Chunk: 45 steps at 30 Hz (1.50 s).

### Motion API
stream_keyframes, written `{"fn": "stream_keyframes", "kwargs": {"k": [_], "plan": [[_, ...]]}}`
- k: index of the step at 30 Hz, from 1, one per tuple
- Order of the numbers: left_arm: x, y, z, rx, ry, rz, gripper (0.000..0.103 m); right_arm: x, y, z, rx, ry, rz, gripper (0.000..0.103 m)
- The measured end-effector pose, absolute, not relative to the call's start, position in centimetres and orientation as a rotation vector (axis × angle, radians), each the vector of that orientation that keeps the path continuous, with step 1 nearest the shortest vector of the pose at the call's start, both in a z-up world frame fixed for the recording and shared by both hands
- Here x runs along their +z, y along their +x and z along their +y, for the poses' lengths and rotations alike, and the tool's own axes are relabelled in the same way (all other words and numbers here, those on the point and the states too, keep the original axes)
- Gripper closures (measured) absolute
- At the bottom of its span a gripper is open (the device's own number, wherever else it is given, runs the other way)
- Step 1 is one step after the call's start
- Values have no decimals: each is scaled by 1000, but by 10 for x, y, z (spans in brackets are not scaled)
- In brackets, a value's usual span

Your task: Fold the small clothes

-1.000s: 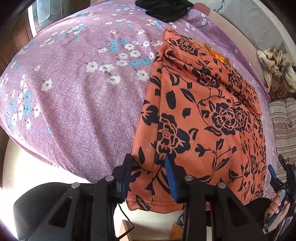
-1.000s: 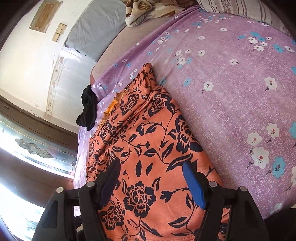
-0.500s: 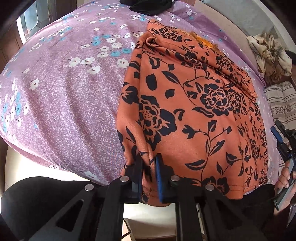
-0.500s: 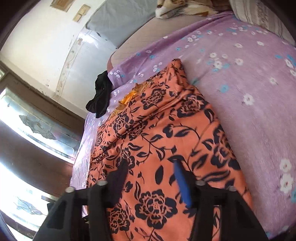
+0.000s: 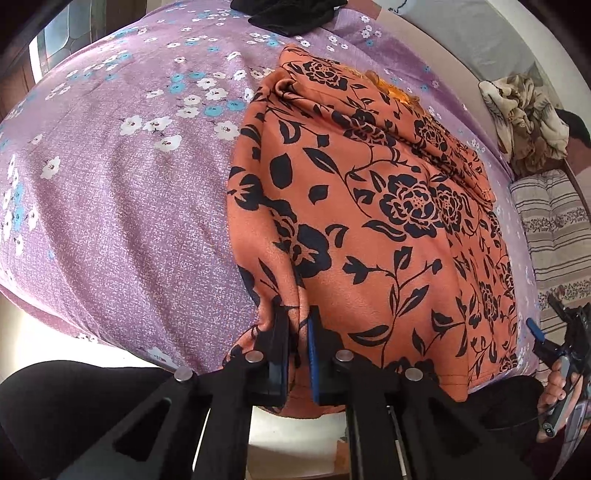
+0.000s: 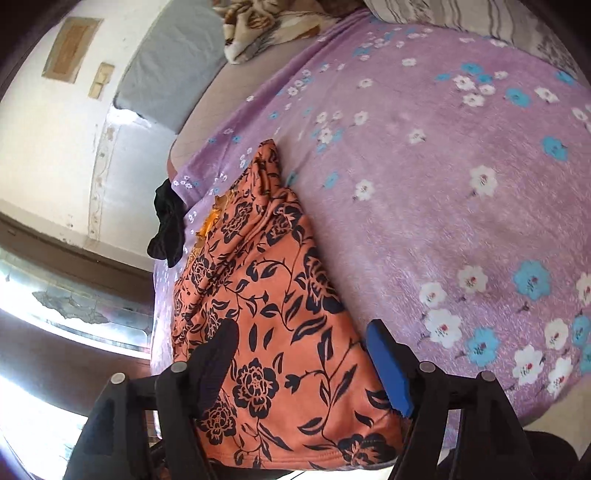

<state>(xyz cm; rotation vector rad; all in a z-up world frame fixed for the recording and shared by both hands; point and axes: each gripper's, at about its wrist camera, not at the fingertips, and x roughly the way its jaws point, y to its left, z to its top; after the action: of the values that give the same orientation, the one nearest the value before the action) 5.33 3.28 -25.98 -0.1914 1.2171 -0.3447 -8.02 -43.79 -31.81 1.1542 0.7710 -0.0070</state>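
An orange garment with a black flower print (image 5: pixel 373 206) lies flat on the purple flowered bedspread (image 5: pixel 122 206), its hem hanging over the near bed edge. My left gripper (image 5: pixel 297 325) is shut on the garment's near left corner, with a pinch of cloth between the pads. In the right wrist view the same garment (image 6: pixel 266 306) runs away from me. My right gripper (image 6: pixel 301 347) is open above its near right corner, with the cloth lying between and below the fingers. The right gripper also shows at the far right of the left wrist view (image 5: pixel 554 339).
A black garment (image 5: pixel 291 14) lies at the far edge of the bed and also shows in the right wrist view (image 6: pixel 168 225). A crumpled beige blanket (image 5: pixel 524 114) and a striped pillow (image 5: pixel 554 232) sit at the head end. The bed edge runs just below both grippers.
My left gripper closed on the garment's corner and has lifted it slightly. My right gripper stayed open and shifted lower over the near right corner.
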Motion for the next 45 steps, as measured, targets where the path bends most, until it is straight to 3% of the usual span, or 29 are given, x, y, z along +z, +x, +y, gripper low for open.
{"fn": "stream_keyframes", "kwargs": {"k": [4,6,7,9,10,12,13,14,19,21,23,25,26,28,37,45], "plan": [[-254,53,40,-382,-220,1210,94,-319,-78,-430,-46,1008,849,28],[-255,52,45,-391,-230,1227,80,-331,-78,-423,12,1001,890,28],[-258,52,46,-400,-242,1238,65,-341,-77,-419,36,1014,923,30],[-261,52,48,-414,-268,1246,59,-346,-79,-411,42,975,922,30],[-262,52,48,-415,-268,1244,61,-343,-80,-407,54,942,922,32],[-263,51,46,-402,-242,1243,74,-344,-81,-402,98,913,936,55],[-263,51,46,-393,-225,1245,92,-348,-81,-396,114,902,961,77],[-264,52,47,-394,-226,1249,95,-349,-81,-390,113,872,974,79],[-266,54,58,-412,-301,1258,95,-341,-77,-370,119,774,990,80],[-265,53,54,-423,-281,1261,87,-342,-74,-371,116,782,998,78],[-262,50,48,-446,-251,1247,77,-341,-73,-369,128,785,994,70],[-261,48,41,-443,-185,1232,78,-335,-72,-358,119,685,991,71],[-261,48,38,-433,-153,1239,91,-332,-71,-352,106,635,992,76],[-261,50,40,-430,-136,1249,96,-327,-70,-346,109,606,987,95],[-202,77,69,-557,-315,1167,97,-268,-69,-375,205,800,784,95],[-136,163,62,-595,-395,1050,97,-216,-3,-422,234,965,552,95]]}}
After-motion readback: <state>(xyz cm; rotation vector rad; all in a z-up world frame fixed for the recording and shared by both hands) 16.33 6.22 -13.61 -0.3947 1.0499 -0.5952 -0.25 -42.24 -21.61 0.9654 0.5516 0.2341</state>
